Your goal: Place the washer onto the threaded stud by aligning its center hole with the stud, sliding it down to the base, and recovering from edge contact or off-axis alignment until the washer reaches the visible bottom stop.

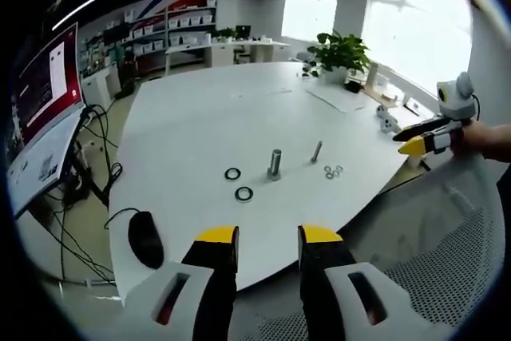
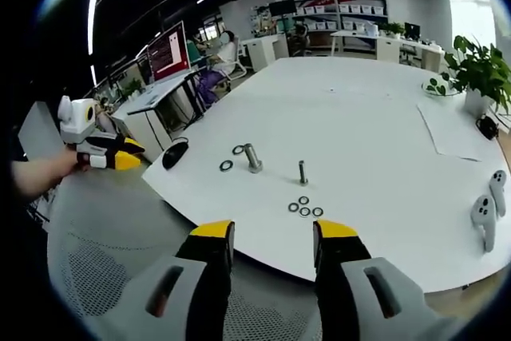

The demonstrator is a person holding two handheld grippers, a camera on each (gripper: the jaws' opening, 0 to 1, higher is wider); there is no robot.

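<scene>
On the white table [image 1: 207, 109] a thick threaded stud [image 1: 275, 164] stands upright, with a thinner stud [image 1: 317, 151] to its right. Two large dark washers [image 1: 232, 173] [image 1: 243, 193] lie flat by the thick stud, and several small washers [image 1: 333, 171] lie near the thin one. My left gripper [image 1: 269, 237] is open and empty, held back from the table's edge. The right gripper view has the thick stud [image 2: 253, 157], thin stud [image 2: 303, 172], large washers [image 2: 239, 149] and small washers [image 2: 304, 206]. My right gripper [image 2: 274, 233] is open and empty, also off the table.
A black mouse [image 1: 145, 239] lies near the table edge. A mesh chair back [image 2: 120, 261] sits below both grippers. A potted plant [image 1: 339, 53], a sheet of paper [image 2: 455, 129] and white controllers [image 2: 487, 213] occupy the far side. A monitor [image 1: 44, 109] stands to the left.
</scene>
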